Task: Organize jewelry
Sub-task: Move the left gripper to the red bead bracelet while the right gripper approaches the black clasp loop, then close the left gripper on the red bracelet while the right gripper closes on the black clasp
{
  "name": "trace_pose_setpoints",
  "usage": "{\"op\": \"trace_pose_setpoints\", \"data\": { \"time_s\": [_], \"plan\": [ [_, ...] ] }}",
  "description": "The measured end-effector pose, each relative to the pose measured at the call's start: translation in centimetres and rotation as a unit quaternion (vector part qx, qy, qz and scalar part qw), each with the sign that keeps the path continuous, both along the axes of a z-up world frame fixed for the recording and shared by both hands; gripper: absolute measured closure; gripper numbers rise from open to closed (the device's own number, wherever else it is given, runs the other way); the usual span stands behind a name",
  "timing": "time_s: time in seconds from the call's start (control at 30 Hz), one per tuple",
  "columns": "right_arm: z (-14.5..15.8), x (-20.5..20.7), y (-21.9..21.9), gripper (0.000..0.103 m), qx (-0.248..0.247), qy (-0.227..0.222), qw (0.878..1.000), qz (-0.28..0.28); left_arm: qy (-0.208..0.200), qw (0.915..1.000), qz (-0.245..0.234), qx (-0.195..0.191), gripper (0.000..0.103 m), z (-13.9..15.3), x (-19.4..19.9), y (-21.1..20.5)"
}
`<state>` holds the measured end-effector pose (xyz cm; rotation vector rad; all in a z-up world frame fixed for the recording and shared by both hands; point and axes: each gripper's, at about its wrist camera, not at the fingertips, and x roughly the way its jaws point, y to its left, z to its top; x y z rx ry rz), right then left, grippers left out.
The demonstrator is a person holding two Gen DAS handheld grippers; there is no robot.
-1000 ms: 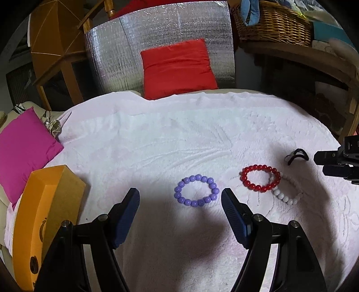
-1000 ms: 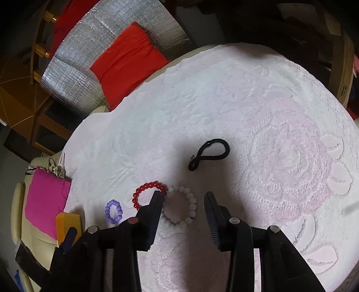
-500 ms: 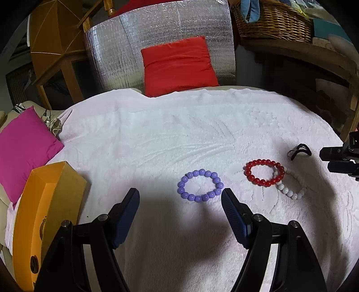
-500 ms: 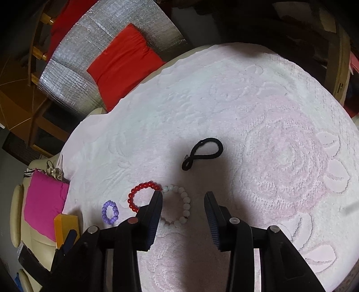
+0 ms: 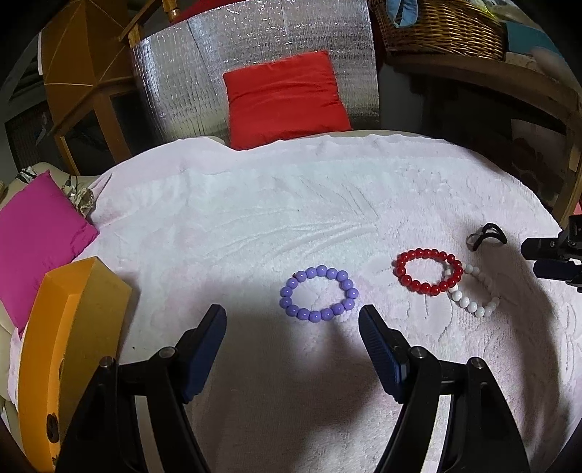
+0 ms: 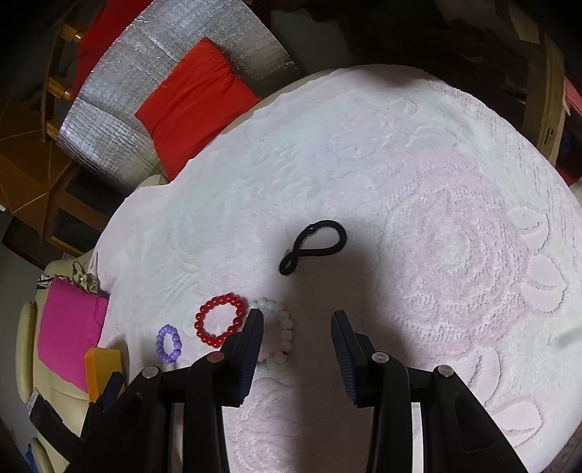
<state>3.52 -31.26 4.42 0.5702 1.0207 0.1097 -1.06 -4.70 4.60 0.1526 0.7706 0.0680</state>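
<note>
A purple bead bracelet [image 5: 319, 294] lies on the white-pink towel [image 5: 254, 225], just ahead of my open, empty left gripper [image 5: 291, 320]. To its right a red bead bracelet [image 5: 428, 271] overlaps a white bead bracelet [image 5: 473, 294], with a black hair tie [image 5: 487, 234] beyond. My right gripper [image 6: 296, 320] is open and empty above the towel; its left finger covers part of the white bracelet [image 6: 285, 327]. The hair tie [image 6: 314, 245] lies ahead of it. The red bracelet [image 6: 220, 320] and the purple bracelet [image 6: 168, 344] lie to its left. The right gripper also shows in the left wrist view [image 5: 545, 258].
An orange box [image 5: 69, 349] stands at the towel's left edge, also seen in the right wrist view [image 6: 100, 367]. A pink cushion [image 5: 36, 240] lies left, a red cushion [image 5: 285, 98] at the back. A wicker basket [image 5: 440, 29] sits on a wooden shelf, back right.
Both grippers have drawn back a little from the jewelry, and the left view has shifted left so the bracelets sit further right. The jewelry has not moved. Both grippers stay open.
</note>
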Motion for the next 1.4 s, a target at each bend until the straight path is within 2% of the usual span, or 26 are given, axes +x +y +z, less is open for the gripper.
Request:
{"op": "trace_pose_setpoints", "data": {
  "time_s": [0.4, 0.5, 0.63, 0.77, 0.93, 1.0, 1.07, 1.13, 1.27, 1.37, 1.4],
  "plan": [
    [-0.5, 0.6, -3.0, 0.061, 0.012, 0.001, 1.000, -0.019, 0.013, 0.9957, -0.072, -0.057, 0.027, -0.8, 1.9, -2.8],
    [-0.3, 1.0, -4.0, 0.061, 0.020, -0.003, 0.999, -0.026, 0.027, 0.9940, -0.087, -0.061, 0.027, -1.0, 2.7, -4.0],
    [-0.4, 1.8, -5.3, 0.061, 0.029, -0.007, 0.999, -0.041, 0.051, 0.9893, -0.106, -0.086, 0.027, -0.9, 4.2, -5.5],
    [-0.7, 3.0, -5.8, 0.061, 0.028, -0.017, 0.998, -0.050, 0.068, 0.9864, -0.111, -0.101, 0.027, -1.5, 5.4, -6.5],
    [-1.3, 4.5, -4.6, 0.061, 0.027, -0.024, 0.999, -0.031, 0.069, 0.9825, -0.119, -0.126, 0.027, -2.2, 6.0, -6.2],
    [-1.6, 5.0, -4.0, 0.061, 0.029, -0.017, 0.999, -0.022, 0.072, 0.9806, -0.123, -0.134, 0.032, -2.7, 6.1, -6.0],
    [-2.0, 5.4, -3.2, 0.061, 0.029, -0.006, 0.999, -0.019, 0.078, 0.9779, -0.134, -0.141, 0.047, -3.1, 6.3, -5.9],
    [-2.3, 5.8, -2.5, 0.061, 0.022, 0.003, 1.000, -0.022, 0.075, 0.9777, -0.138, -0.139, 0.055, -3.2, 6.3, -5.6],
    [-2.1, 6.1, -1.7, 0.050, 0.021, -0.002, 0.999, -0.033, 0.078, 0.9739, -0.139, -0.162, 0.079, -3.2, 6.6, -4.5],
    [-2.1, 6.4, -0.8, 0.050, 0.007, -0.007, 0.999, -0.039, 0.079, 0.9735, -0.136, -0.166, 0.091, -3.3, 6.7, -4.0],
    [-2.0, 6.3, -0.6, 0.050, 0.000, -0.010, 0.999, -0.040, 0.080, 0.9732, -0.136, -0.168, 0.091, -3.3, 6.7, -3.9]
  ]
}}
